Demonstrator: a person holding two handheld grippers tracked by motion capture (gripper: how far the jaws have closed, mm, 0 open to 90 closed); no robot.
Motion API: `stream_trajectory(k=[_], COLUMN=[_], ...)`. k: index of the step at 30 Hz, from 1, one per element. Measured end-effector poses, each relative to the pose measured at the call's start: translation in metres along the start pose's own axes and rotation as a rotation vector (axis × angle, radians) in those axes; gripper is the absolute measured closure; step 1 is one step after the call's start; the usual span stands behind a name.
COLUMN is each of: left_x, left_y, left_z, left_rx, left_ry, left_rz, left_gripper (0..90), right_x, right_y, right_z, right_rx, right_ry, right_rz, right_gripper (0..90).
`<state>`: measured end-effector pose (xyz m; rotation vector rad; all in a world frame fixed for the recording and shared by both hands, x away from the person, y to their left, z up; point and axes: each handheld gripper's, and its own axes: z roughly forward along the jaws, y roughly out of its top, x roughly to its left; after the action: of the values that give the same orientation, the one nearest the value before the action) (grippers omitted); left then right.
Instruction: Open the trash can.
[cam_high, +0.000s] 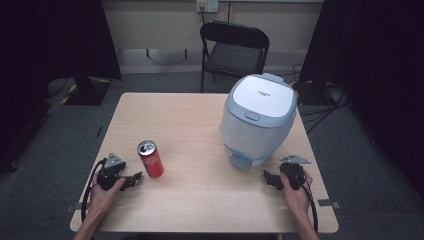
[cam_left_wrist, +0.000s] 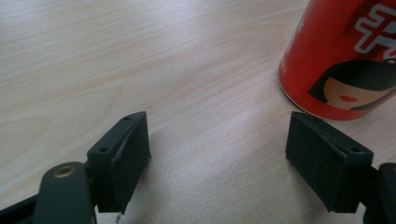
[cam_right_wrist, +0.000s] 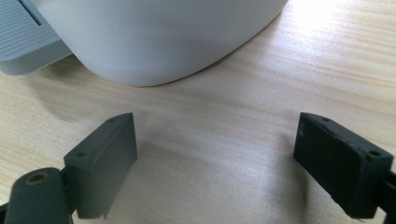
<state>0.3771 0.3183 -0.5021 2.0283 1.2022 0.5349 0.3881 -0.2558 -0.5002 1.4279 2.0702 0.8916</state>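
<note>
1. Presently, both my grippers rest low on the near part of the wooden table (cam_high: 200, 195); the work in hand, as I judge it, is picking up the red can (cam_high: 151, 158) with my left gripper (cam_high: 131, 181), presumably to bring it to the bin (cam_high: 257, 120).
2. Position of the can: upright, near-left on the table, well apart from the white-and-grey pedal bin at the far right. In the left gripper view the can (cam_left_wrist: 343, 56) stands beyond and to the right of my jaws, just past the right pad, not between them.
3. To do the step well, I should shift the left gripper sideways until the can is centred in the gap, keep the pads level with the middle of its wall, and close gently so the thin metal neither dents nor tips.
4. Left gripper (cam_left_wrist: 218, 156): jaws wide apart, holding nothing; only bare tabletop lies between the pads.
5. Right gripper (cam_high: 270, 179): also wide open and empty. In the right gripper view my jaws face the bin's rounded base (cam_right_wrist: 154, 37) and its grey foot pedal (cam_right_wrist: 25, 42), near but not touching.
</note>
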Motion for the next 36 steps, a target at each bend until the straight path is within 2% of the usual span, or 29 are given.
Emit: stream_trajectory(k=[11,12,15,16,18,19,20,21,22,23,24,25,26,28,30,31,32,34,35,36], left_x=[0.001,-0.001,-0.003,-0.006,-0.007,-0.007,-0.011,-0.011,-0.017,-0.017,-0.022,-0.022,-0.024,-0.025,-0.029,-0.029,-0.034,-0.036,-0.036,-0.035], left_y=[0.0,0.0,0.0,0.002,0.004,0.004,0.008,0.008,0.012,0.012,0.014,0.014,0.015,0.015,0.017,0.017,0.02,0.024,0.026,0.028], left_z=[-0.002,-0.003,-0.007,-0.013,-0.02,-0.02,-0.025,-0.025,-0.028,-0.028,-0.031,-0.031,-0.034,-0.035,-0.036,-0.036,-0.034,-0.029,-0.026,-0.023], left_rx=[0.008,0.01,0.011,-0.003,-0.033,-0.033,-0.06,-0.06,-0.073,-0.073,-0.091,-0.091,-0.122,-0.134,-0.131,-0.131,-0.138,-0.147,-0.146,-0.142], left_ry=[-0.007,-0.026,-0.036,-0.047,-0.071,-0.071,-0.099,-0.099,-0.126,-0.126,-0.155,-0.155,-0.231,-0.248,-0.241,-0.241,-0.242,-0.25,-0.238,-0.231], left_rz=[0.019,0.019,0.023,0.026,0.007,0.007,-0.001,-0.001,0.024,0.024,0.024,0.024,-0.017,-0.031,0.019,0.019,0.035,0.033,0.033,0.014], left_gripper=[21.6,23.5,24.0,23.6,23.6,23.3,23.0,23.0,22.7,22.4,21.9,21.7,21.4,19.8,18.6,17.6,17.2,16.3,16.1,16.2], right_x=[0.0,0.0,0.0,0.0,0.0,0.0,0.0,0.0,0.0,0.0,0.0,0.0,0.0,0.0,0.0,0.0,0.0,0.0,0.0,0.0], right_y=[0.0,-0.001,0.0,0.0,-0.001,-0.001,-0.001,-0.001,-0.001,-0.001,0.0,0.0,-0.001,-0.001,-0.001,-0.001,-0.001,-0.001,-0.001,-0.001], right_z=[0.0,-0.001,0.0,0.0,-0.001,-0.001,0.0,0.0,0.0,0.0,-0.001,-0.001,0.0,0.0,0.0,0.0,-0.001,0.0,0.0,0.0], right_rx=[-0.001,-0.001,-0.001,-0.001,-0.001,-0.001,-0.001,-0.001,-0.001,-0.001,-0.001,-0.001,-0.001,-0.001,-0.001,-0.001,-0.001,-0.001,-0.001,-0.001], right_ry=[0.001,0.002,0.002,0.002,0.002,0.002,0.002,0.002,0.002,0.002,0.002,0.002,0.002,0.002,0.002,0.002,0.002,0.002,0.002,0.002], right_rz=[0.0,0.0,0.0,0.0,0.0,0.0,-0.001,-0.001,0.0,0.0,0.0,0.0,0.0,0.0,0.0,0.0,0.0,0.0,0.0,0.0], right_gripper=[11.9,11.9,11.9,11.9,11.9,11.9,11.9,11.9,11.9,11.9,11.9,11.9,11.8,11.9,11.9,11.9,11.9,11.9,11.9,11.9])
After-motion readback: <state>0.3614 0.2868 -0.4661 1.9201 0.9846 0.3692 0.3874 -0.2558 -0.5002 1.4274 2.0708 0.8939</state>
